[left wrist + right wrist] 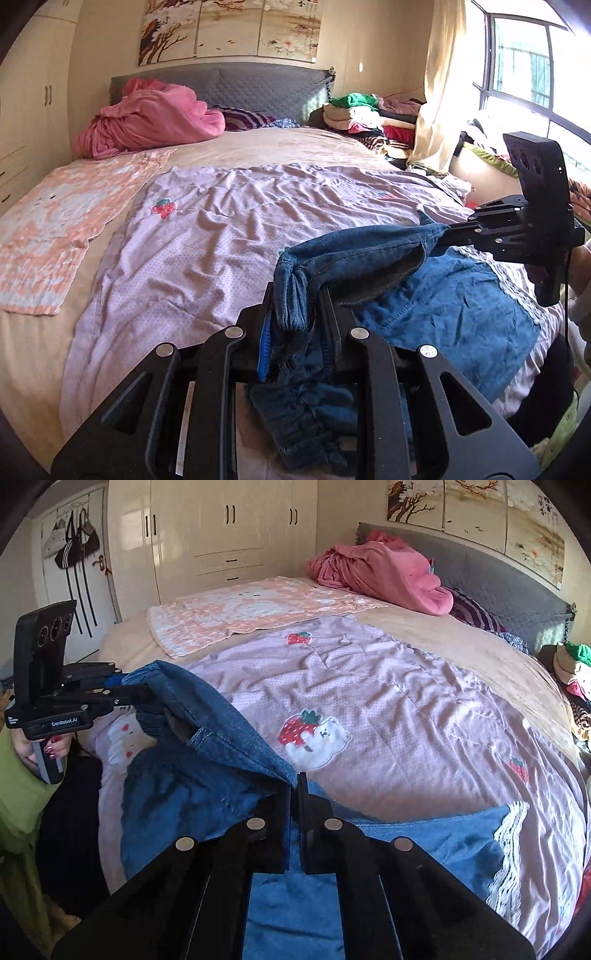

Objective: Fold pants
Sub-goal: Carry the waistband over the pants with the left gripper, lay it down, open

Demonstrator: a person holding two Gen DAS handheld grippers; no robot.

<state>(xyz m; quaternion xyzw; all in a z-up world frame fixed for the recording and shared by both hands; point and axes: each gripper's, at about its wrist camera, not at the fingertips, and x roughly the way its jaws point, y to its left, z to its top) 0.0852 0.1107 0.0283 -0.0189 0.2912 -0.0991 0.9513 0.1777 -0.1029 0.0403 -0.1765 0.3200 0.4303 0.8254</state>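
Note:
Blue denim pants (369, 258) hang stretched between both grippers above the lilac quilt (229, 229). My left gripper (295, 314) is shut on the bunched elastic waistband end; it also shows at the left of the right wrist view (129, 698). My right gripper (295, 794) is shut on the other edge of the pants (221, 723); it also shows at the right of the left wrist view (447, 230). The rest of the pants (192, 797) droops onto the bed near its front edge.
A pink blanket heap (147, 118) lies by the grey headboard (258, 85). A peach towel (55, 229) is spread on the left. Folded clothes (369, 114) are stacked at the right by the window. A wardrobe (229, 535) stands beyond the bed.

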